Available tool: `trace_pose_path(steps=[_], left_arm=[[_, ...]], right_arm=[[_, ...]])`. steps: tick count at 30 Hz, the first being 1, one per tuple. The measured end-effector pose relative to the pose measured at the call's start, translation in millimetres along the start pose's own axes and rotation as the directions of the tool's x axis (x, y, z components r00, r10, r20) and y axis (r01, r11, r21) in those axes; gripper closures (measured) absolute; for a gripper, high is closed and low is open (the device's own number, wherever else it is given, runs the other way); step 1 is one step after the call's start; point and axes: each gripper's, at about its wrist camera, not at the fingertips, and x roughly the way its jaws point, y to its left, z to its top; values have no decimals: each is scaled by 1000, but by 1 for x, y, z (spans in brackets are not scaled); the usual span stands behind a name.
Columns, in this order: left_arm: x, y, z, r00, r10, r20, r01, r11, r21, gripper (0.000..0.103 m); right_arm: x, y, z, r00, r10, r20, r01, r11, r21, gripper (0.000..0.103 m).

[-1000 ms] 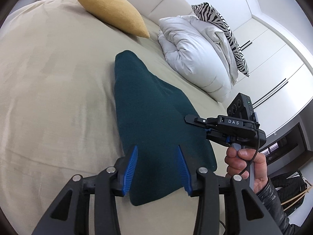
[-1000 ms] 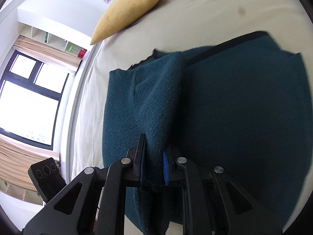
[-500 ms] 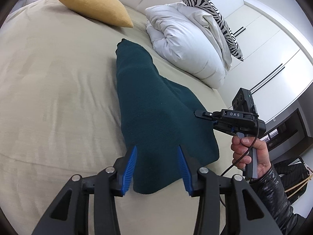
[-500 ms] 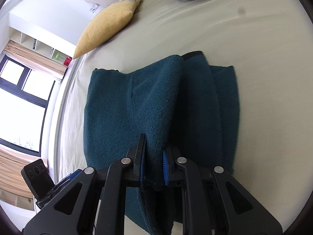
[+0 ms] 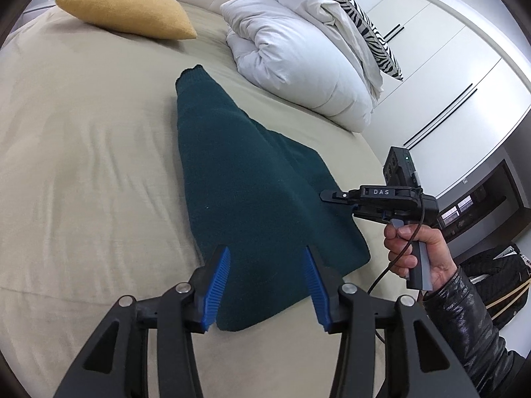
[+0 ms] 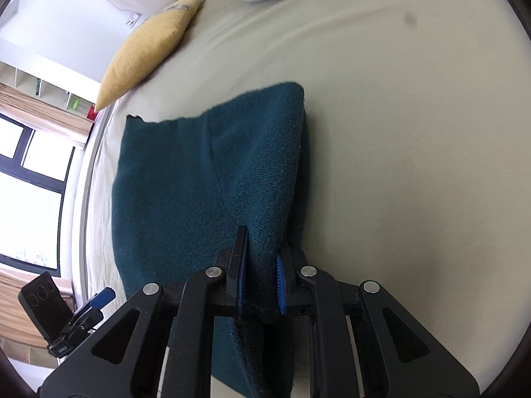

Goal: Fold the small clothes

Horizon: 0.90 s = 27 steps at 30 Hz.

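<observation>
A dark teal knitted garment lies on the beige bed sheet, folded over lengthwise. My right gripper is shut on a raised fold of the garment, holding that edge just above the layer beneath. In the left wrist view the right gripper reaches in from the right, held by a hand. My left gripper hovers over the garment's near end with its jaws opening; cloth lies below the gap, and the blue pads do not press on it.
A yellow pillow lies at the head of the bed beside a bunched white duvet and a zebra-striped cushion. White wardrobe doors stand to the right. A window is on the far side.
The right gripper has carried its fold across, so the garment is now narrower and doubled over. The left gripper has drawn back along the garment and its jaws stand a little wider.
</observation>
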Motion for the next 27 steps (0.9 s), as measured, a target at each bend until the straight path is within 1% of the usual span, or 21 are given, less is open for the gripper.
trace_pose_path(steps=[1,4,6,8,9,13,15,17,18,20,21,23,24,25,27], left_arm=[[1,-5,2,1000,2,-1,-2,1000,8,55],[7,-19,12,1000,16,-1,-16,999,43,54],[13,-27,17,1000,23,3,-23,998,62,52],[26,-36,24,999,37,0,-37,996,87,46],[33,-40,28,999,48,-2,-48,994,100,46],[57,-44,38,993,114,11,-114,984,139,46],[67,-43,38,984,177,-8,-173,970,169,46],[74,-39,35,974,225,-33,-215,959,187,55],[76,-37,33,971,237,-39,-226,955,192,56],[77,-32,31,964,261,-44,-248,948,201,69],[76,-29,31,962,269,-48,-254,946,204,72],[75,-25,31,961,272,-54,-256,945,201,82],[75,-23,30,960,273,-57,-257,945,202,85],[74,-21,30,961,271,-61,-254,947,198,86],[75,-20,28,961,271,-57,-254,945,206,86]], right_arm=[[7,0,2,1000,11,11,-11,1000,10,89],[7,1,-1,998,47,42,-49,998,29,89],[8,-1,-2,997,51,50,-52,998,27,89],[7,1,-2,998,46,53,-47,999,20,89],[9,-6,0,998,44,54,-45,999,15,89],[10,-3,-1,997,33,63,-32,999,-11,89],[7,4,-1,997,56,61,-54,998,-32,89],[7,15,2,996,69,52,-67,997,-49,89],[10,20,4,997,65,46,-62,996,-61,89],[16,23,7,998,42,44,-39,997,-62,89],[17,19,8,998,43,43,-41,998,-51,89],[14,2,5,998,30,51,-30,1000,-8,89],[15,-13,4,997,52,51,-54,998,37,89],[14,-23,1,994,98,56,-102,992,75,89],[11,-37,-6,987,144,78,-153,980,127,88]])
